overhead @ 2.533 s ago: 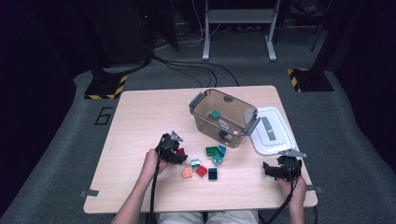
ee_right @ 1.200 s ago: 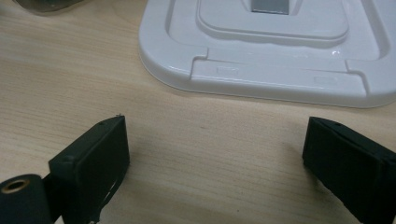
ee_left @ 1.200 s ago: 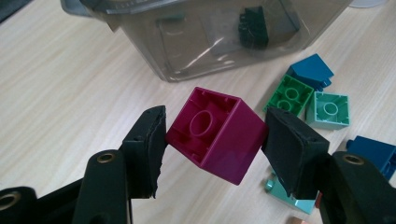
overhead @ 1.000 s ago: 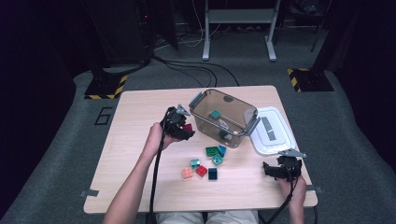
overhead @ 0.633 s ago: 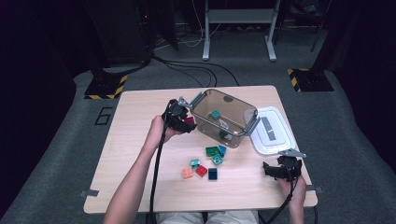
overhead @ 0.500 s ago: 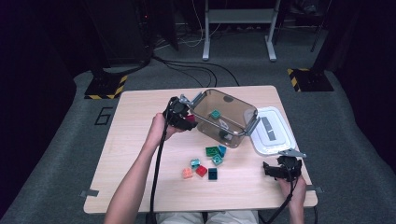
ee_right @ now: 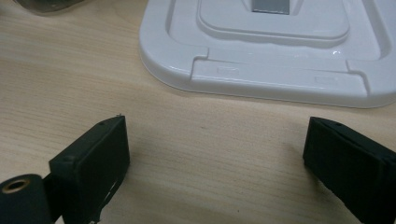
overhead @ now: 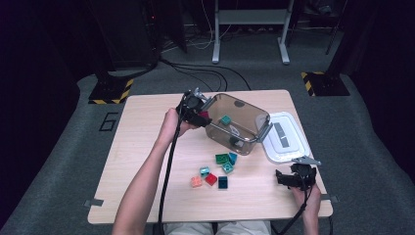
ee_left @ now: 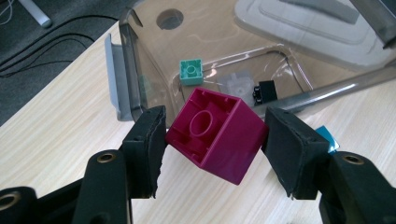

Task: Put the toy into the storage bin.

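Note:
My left gripper (ee_left: pixel 212 147) is shut on a magenta brick (ee_left: pixel 215 134), held in the air at the near left rim of a clear smoky bin (ee_left: pixel 140 88). In the high view the left gripper (overhead: pixel 195 111) sits at the left edge of the bin (overhead: pixel 257 117). Inside the bin lie a green brick (ee_left: pixel 191 71), a clear brick (ee_left: pixel 236 85) and a black brick (ee_left: pixel 266 91). My right gripper (ee_right: pixel 217 154) stands open just above the table, facing the white lid (ee_right: pixel 280 51). The right gripper (overhead: pixel 292 177) is at the table's front right.
Several loose bricks lie in the middle of the table: green (overhead: pixel 222 158), teal (overhead: pixel 227 168), red (overhead: pixel 211 179), orange (overhead: pixel 196 181) and a dark blue one (overhead: pixel 223 182). The white lid (overhead: pixel 285 137) lies right of the bin. Cables trail from both grippers.
My left gripper has lifted the magenta brick from the pile and carried it back and right to the bin's left rim. The right gripper has stayed still.

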{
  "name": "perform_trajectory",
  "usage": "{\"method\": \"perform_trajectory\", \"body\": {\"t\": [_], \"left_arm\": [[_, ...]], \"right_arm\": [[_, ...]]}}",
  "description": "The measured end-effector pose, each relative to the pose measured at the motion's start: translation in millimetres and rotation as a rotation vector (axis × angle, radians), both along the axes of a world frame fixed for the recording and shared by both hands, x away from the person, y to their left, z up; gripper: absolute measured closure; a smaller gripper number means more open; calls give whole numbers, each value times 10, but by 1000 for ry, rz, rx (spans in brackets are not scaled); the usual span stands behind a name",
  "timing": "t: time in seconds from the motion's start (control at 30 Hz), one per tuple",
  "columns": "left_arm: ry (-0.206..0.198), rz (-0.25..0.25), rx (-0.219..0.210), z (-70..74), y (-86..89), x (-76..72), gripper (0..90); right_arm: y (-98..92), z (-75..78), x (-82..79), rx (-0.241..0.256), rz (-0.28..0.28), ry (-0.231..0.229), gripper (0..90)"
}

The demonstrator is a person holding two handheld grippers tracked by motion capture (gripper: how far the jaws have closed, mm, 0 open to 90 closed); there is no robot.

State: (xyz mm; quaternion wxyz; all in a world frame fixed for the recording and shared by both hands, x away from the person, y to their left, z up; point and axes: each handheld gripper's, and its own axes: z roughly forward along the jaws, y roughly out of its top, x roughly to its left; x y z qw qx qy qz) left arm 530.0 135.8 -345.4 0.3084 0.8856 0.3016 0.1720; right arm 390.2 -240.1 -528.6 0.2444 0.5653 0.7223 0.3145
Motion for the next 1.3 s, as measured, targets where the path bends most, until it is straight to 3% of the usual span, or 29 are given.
{"method": "perform_trajectory", "body": {"t": [0.43, 1.3], "left_arm": [[7, 25, 15, 51, -140, 227, 407], [71, 71, 32, -259, -341, 576, 406]], "right_arm": [[-1, 0, 1, 2, 3, 1, 64], [-2, 0, 2, 2, 3, 1, 64]]}}
